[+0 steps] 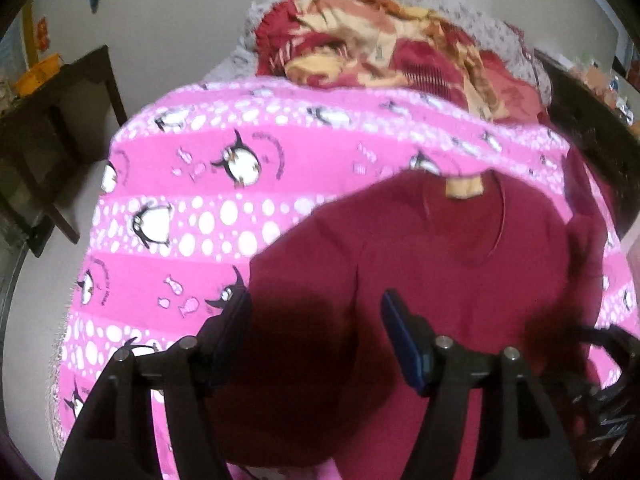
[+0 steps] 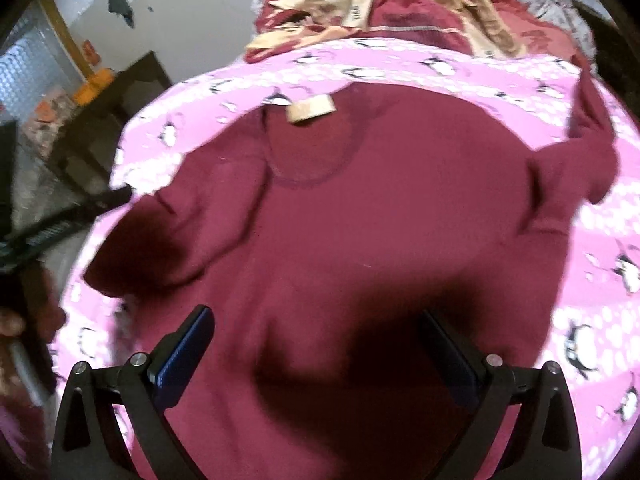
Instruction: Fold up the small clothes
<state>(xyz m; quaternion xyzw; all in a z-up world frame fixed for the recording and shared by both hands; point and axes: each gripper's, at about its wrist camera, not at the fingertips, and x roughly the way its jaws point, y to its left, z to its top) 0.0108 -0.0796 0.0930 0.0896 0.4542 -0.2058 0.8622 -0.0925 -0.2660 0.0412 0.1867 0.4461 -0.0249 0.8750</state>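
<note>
The right wrist view shows the whole maroon shirt (image 2: 360,220) lying flat on the pink penguin blanket (image 2: 592,240), neckline far, both sleeves spread, while the left wrist view shows only its left part, and the left tool (image 1: 316,308) and right tool (image 2: 316,324) both gape wide and empty above it.

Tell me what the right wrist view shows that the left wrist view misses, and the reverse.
Right wrist only: the maroon shirt's far sleeve flung outward, and the whole neckline. Left wrist only: a larger share of the pink penguin blanket beside the shirt. Both share: the shirt lying flat on the blanket, its tan neck label, the red and yellow pile behind, and each open tool, left and right, empty.
</note>
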